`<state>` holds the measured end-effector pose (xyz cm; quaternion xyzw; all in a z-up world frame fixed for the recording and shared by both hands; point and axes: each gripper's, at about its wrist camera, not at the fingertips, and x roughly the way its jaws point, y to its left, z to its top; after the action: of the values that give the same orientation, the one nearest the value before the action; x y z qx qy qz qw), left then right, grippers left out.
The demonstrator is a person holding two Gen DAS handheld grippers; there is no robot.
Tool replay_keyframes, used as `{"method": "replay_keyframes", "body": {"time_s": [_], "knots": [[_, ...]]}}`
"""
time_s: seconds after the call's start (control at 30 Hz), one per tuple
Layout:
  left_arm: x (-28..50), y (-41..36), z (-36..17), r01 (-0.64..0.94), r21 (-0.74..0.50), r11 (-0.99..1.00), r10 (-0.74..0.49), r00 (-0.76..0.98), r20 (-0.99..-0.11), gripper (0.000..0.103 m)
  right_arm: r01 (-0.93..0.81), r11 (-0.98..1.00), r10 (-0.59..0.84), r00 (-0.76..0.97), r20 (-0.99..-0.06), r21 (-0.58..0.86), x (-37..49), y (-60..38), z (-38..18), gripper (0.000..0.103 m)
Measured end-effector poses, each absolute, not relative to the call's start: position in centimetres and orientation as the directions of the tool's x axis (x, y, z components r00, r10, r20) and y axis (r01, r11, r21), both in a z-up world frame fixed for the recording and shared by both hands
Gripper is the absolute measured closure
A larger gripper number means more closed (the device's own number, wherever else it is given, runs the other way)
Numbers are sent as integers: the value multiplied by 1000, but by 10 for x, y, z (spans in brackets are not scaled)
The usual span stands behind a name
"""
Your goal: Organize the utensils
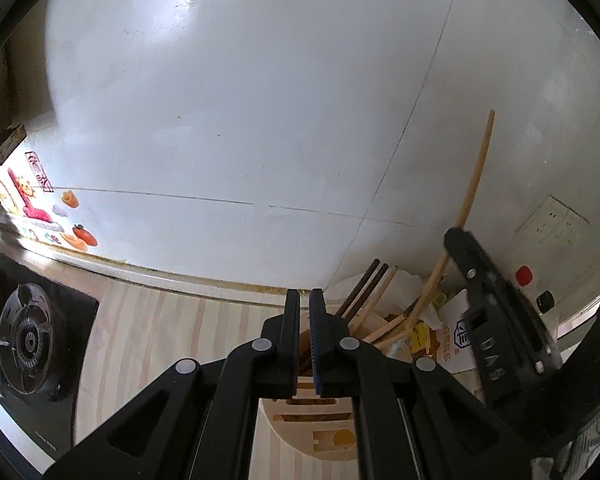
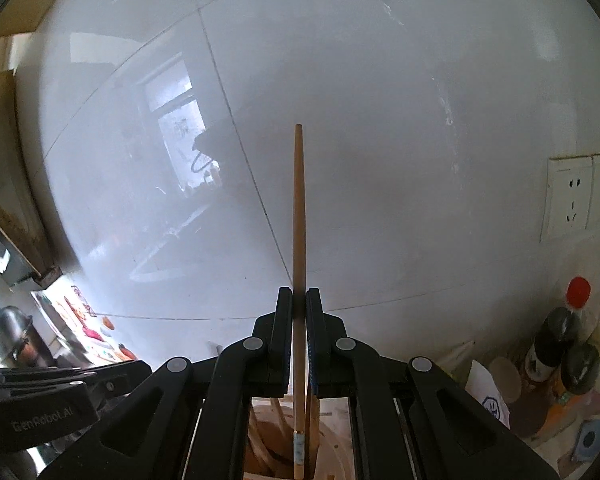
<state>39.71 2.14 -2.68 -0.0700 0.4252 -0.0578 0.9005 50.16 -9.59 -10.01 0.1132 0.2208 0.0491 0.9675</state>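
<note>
The white tiled wall (image 2: 340,100) fills most of both views, with the pale striped counter (image 1: 148,340) below it and a gas burner (image 1: 28,336) off at nine o'clock in the left wrist view. On the counter stands a wooden utensil holder (image 1: 312,432), round-sided with slots cut in its top, and several chopsticks (image 1: 364,300) lean out of it toward one o'clock. The right gripper (image 2: 299,308) is clenched on one long wooden chopstick (image 2: 298,208), which stands nearly upright between the pads, its top pointing to twelve o'clock and its lower end hanging at six o'clock just over the holder's opening. The left gripper (image 1: 304,312) is pressed closed with nothing between its pads, hovering above the holder. The stick looks light, stiff and smooth (a thin round shaft likely to swivel or slide in a flat pinch), so a hold near its middle, as here, seems the steadiest; a grip close to either end would probably let it tip. Bottles (image 2: 568,344) crowd the corner at four o'clock, near the holder.
</note>
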Motion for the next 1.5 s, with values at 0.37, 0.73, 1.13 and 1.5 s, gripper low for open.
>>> {"method": "replay_keyframes", "body": {"time_s": [0.37,0.73,1.13,1.5], "knots": [[370,34,-35,-78,-67,995,3,673,-739,13,-59,980,153,828,-539,188,481,-105,-97,43],[333,29,-53,-109,66,992,123,682,-721,0,78,996,-27,720,-693,42,434,-127,-103,4],[265,14,-22,-137,73,988,151,730,-666,0,89,996,-71,740,-669,-8,379,-130,-68,0],[170,9,26,-88,45,995,98,804,-587,0,89,995,-96,795,-600,-42,281,-126,-6,0]]}}
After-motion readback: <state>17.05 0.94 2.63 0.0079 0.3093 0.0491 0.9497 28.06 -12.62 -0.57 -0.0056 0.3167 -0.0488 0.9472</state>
